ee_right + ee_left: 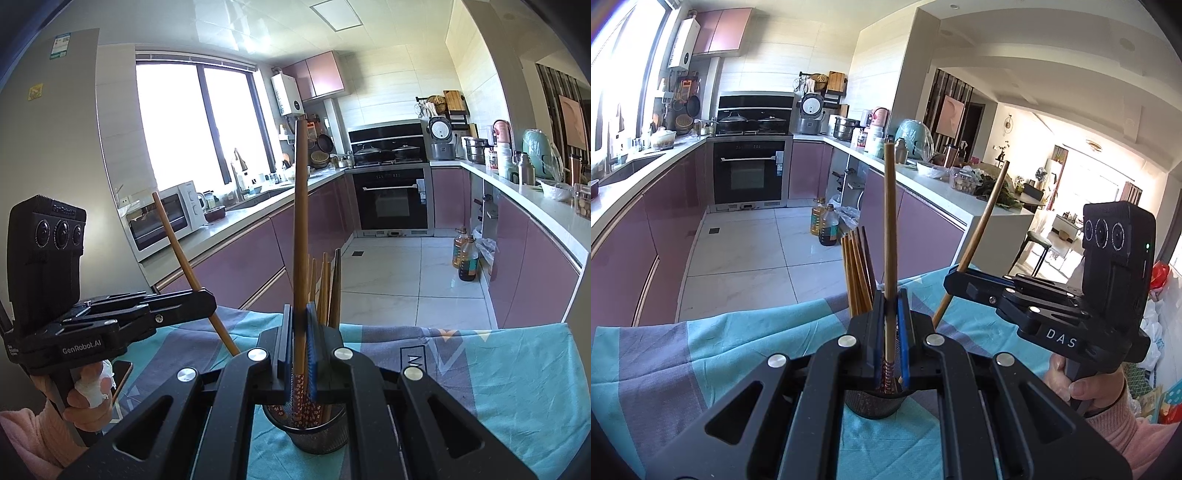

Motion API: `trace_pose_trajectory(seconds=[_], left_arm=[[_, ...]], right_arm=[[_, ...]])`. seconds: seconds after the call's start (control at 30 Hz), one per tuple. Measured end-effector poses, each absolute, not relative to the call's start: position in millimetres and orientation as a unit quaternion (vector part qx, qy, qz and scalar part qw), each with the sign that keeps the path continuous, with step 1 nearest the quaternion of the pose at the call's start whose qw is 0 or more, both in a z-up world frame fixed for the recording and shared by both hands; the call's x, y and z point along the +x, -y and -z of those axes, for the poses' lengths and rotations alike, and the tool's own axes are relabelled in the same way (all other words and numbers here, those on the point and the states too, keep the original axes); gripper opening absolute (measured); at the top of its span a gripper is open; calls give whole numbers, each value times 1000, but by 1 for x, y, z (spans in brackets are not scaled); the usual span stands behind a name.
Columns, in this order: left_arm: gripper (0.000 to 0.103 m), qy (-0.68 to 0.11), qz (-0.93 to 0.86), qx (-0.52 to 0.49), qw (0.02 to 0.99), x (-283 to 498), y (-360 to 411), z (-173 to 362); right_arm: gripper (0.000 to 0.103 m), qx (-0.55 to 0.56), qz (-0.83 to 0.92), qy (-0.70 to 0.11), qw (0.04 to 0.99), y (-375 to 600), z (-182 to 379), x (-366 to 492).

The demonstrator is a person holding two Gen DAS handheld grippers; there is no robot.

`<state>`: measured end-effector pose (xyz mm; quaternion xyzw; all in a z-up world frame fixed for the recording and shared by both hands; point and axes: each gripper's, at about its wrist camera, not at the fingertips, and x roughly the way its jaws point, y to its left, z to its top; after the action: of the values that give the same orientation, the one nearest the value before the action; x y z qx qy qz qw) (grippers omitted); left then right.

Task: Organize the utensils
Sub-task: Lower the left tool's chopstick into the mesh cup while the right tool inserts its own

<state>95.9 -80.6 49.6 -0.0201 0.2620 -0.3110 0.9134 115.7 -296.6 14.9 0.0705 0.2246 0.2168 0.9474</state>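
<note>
While both grippers clamp one slim wooden chopstick each | left gripper (891, 325), right gripper (300, 339) | above round black mesh holder (317, 439) | on smooth patterned cloth (480, 369)

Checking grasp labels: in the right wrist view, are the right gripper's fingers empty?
No: the right gripper is shut on a chopstick standing upright between its fingers, above the mesh holder.
</note>
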Motion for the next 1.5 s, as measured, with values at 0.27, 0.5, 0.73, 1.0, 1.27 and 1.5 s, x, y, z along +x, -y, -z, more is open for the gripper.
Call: trace_pose_trajectory(seconds=[0.27, 0.5, 0.73, 1.0, 1.27, 1.5], left_arm=[[7, -273, 308, -7, 911, 94, 88, -46], [7, -281, 307, 0, 909, 98, 91, -48], [7, -293, 306, 5, 906, 101, 96, -47], [7, -305, 307, 12, 902, 103, 98, -46], [7, -313, 307, 16, 899, 105, 98, -46], [7, -321, 306, 21, 896, 107, 104, -45]], right_arm=[[6, 70, -210, -233, 947, 297, -12, 123], [6, 68, -207, -239, 946, 295, -8, 129], [6, 67, -204, -248, 945, 296, -1, 134], [6, 67, -203, -259, 942, 295, 6, 138], [6, 65, -203, -266, 940, 292, 11, 141], [6, 61, -203, -274, 938, 291, 17, 144]])
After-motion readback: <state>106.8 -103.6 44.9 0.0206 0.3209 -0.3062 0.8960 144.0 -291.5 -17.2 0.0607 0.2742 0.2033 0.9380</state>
